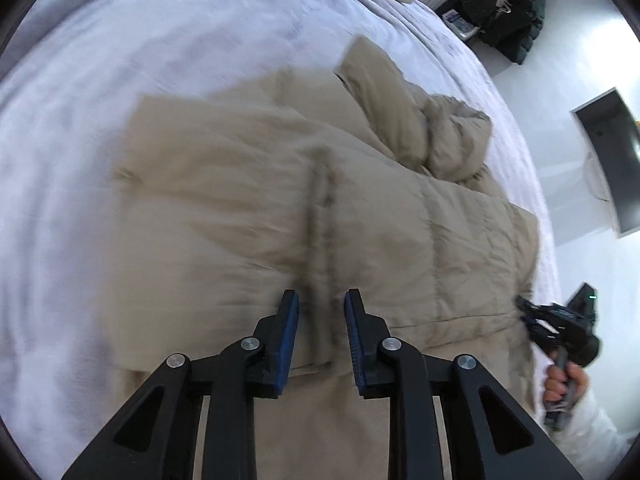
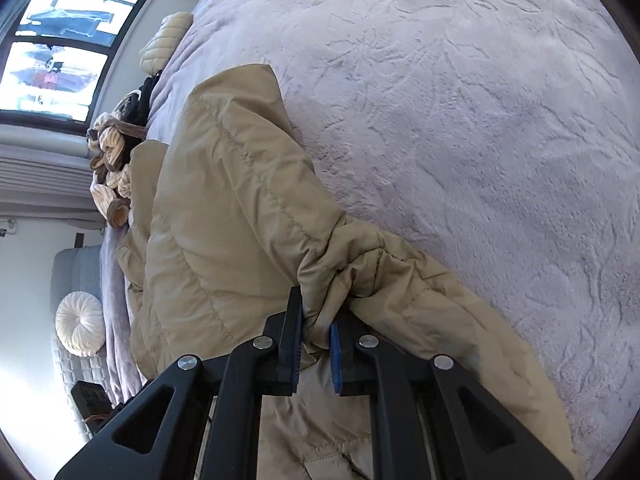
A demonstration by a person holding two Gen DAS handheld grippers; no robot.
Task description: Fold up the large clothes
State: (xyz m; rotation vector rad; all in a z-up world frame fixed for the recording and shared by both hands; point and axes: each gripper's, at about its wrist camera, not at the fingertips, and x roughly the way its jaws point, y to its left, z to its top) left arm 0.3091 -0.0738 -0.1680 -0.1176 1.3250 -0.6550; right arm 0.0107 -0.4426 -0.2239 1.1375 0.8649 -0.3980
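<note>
A lilac bedspread with a raised leaf pattern covers the bed and fills most of both views. On it lies the tan puffer coat, spread front-up with its dark zip line running down the middle; one sleeve is folded in over the coat's body, and the padding is bunched beside it. Past the coat, at the far edge of the bedspread, sit a heap of cream and brown knitwear and a pale quilted cushion, with a window behind them. A black jacket lies off the bedspread, beyond the coat's sleeve side. The left gripper hangs above the coat's lower zip line, its blue-padded fingers parted with nothing between them. The right gripper is at the coat's edge, its fingers pinched on a gathered fold of the tan fabric.
</note>
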